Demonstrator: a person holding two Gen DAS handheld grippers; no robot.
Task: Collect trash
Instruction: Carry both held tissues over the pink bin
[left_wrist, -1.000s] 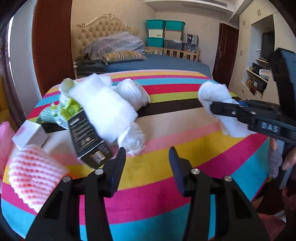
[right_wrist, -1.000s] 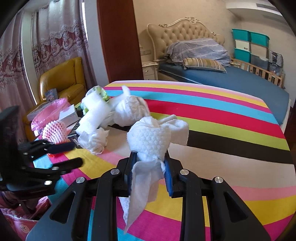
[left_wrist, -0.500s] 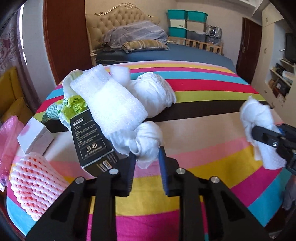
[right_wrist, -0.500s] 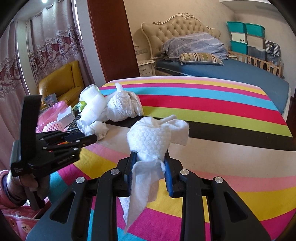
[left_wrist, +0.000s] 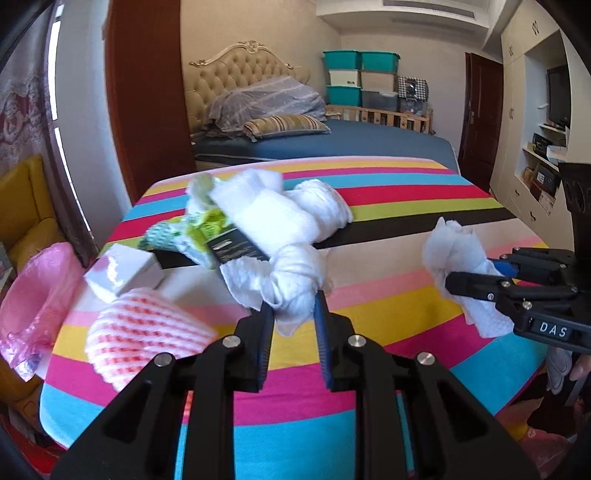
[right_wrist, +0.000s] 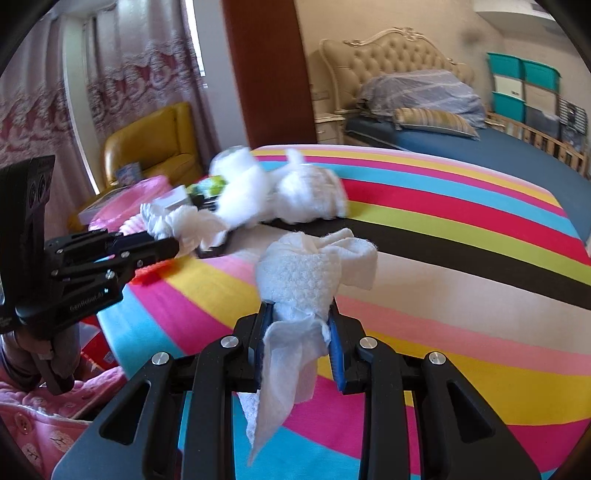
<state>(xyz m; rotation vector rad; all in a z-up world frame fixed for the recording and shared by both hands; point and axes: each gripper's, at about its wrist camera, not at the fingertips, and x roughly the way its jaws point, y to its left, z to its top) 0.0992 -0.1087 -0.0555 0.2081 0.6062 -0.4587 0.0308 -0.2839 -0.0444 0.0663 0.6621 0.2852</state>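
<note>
Crumpled white tissue wad (left_wrist: 295, 280) sits pinched between the nearly closed fingers of the left gripper (left_wrist: 293, 314), at the near edge of the trash pile (left_wrist: 255, 221); the right gripper (right_wrist: 300, 317) is clamped tight on a second tissue wad (right_wrist: 310, 273), held over the table's near right. Step in hand, as judged: both picks made; next calls for carrying each wad to the pink bag (left_wrist: 33, 295) at far left and releasing. Surface is a striped tablecloth (left_wrist: 406, 310); bed (left_wrist: 351, 142) beyond.
</note>
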